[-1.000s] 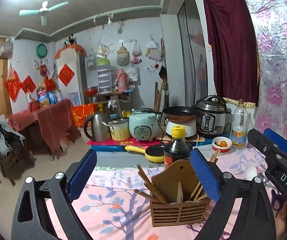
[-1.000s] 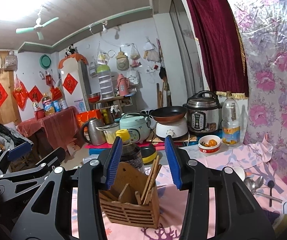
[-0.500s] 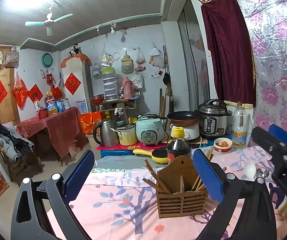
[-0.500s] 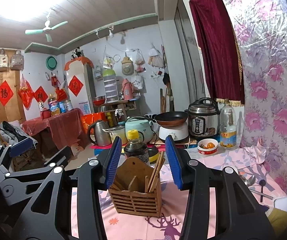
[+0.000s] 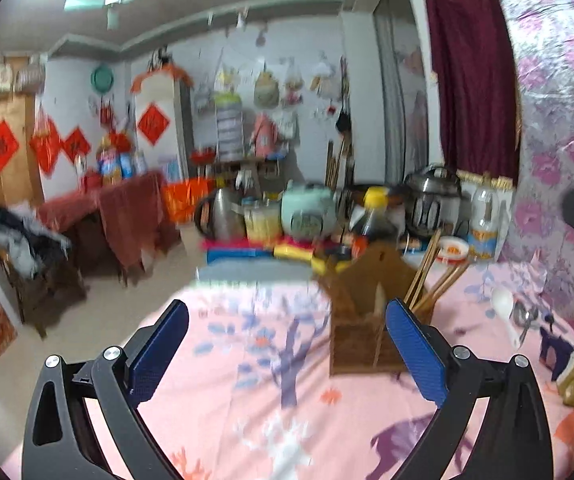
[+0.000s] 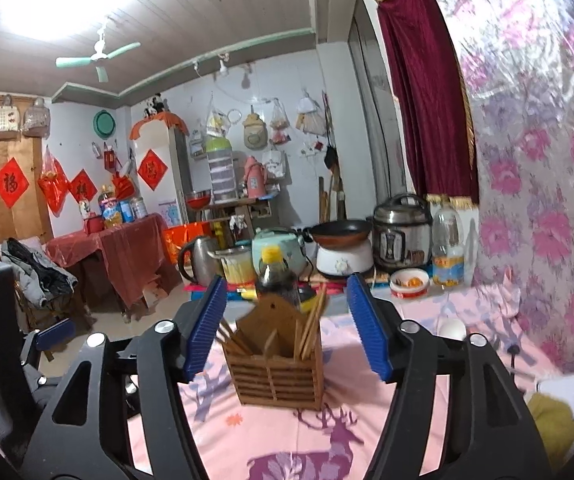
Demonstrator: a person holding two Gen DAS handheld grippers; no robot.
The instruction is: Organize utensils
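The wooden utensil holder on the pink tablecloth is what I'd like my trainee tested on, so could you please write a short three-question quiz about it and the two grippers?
1. True or false: the right gripper is clamped on the wooden utensil holder.
2. What sticks up out of the holder? A) chopsticks B) forks C) scissors
3. Fill in: directly behind the holder stands a dark bottle with a ____ cap.

Key:
1. False: its jaws have just been opening and stand clear of the holder, which sits ahead between them.
2. A, chopsticks.
3. Yellow: the dark bottle.
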